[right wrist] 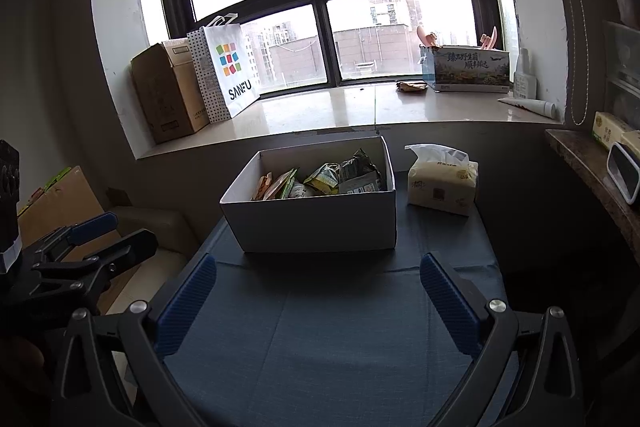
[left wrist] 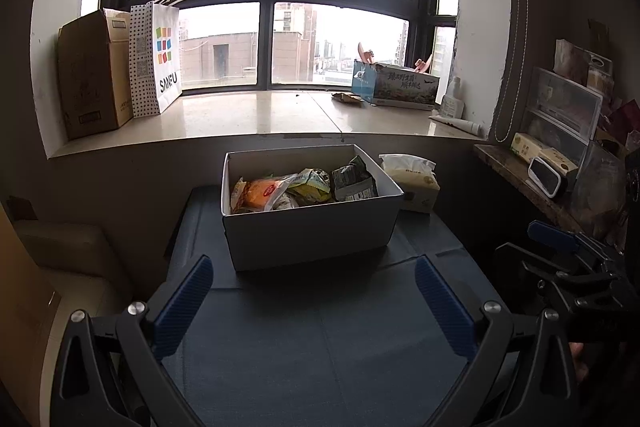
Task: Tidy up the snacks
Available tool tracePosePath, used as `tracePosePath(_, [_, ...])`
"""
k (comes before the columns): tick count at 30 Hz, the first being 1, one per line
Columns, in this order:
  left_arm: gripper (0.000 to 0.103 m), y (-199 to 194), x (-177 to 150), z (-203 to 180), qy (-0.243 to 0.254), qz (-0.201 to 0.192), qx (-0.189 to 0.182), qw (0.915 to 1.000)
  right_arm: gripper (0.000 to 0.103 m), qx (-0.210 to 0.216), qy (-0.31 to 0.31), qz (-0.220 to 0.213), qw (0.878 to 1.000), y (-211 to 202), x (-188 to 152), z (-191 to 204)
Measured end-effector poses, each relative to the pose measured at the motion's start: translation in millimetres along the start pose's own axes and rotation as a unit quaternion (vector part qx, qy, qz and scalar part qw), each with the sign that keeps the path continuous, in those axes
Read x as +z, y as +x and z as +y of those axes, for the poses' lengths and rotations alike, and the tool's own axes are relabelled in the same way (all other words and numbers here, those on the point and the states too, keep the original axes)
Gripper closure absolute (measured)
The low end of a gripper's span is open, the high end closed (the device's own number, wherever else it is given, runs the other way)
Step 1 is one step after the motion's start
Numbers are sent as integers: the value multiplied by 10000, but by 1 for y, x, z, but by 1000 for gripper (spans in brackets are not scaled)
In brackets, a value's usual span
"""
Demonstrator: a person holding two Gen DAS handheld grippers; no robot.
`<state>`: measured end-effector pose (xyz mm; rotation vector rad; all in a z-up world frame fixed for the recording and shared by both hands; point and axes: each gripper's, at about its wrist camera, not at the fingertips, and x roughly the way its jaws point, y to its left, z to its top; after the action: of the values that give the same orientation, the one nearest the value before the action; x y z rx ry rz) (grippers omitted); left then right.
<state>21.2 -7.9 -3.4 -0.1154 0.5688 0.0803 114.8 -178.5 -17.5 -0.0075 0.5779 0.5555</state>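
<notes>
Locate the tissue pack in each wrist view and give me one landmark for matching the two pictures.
Left wrist view: the tissue pack sits right of centre on the blue table, behind the white snack box's right rear corner.
Right wrist view: the tissue pack stands right of centre, apart from the white snack box.
Shared landmark: the SANFU bag on the windowsill.

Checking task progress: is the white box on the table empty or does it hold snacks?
It holds snacks. The open-topped white box shows several snack packets piled inside, below its rim; both views agree.
</notes>
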Motion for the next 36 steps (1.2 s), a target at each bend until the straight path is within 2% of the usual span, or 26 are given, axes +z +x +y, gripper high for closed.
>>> tracePosePath(36, [0,5,-3,1,42,115,-2,9999,0,-34,-59,83,9999,5,-4,3])
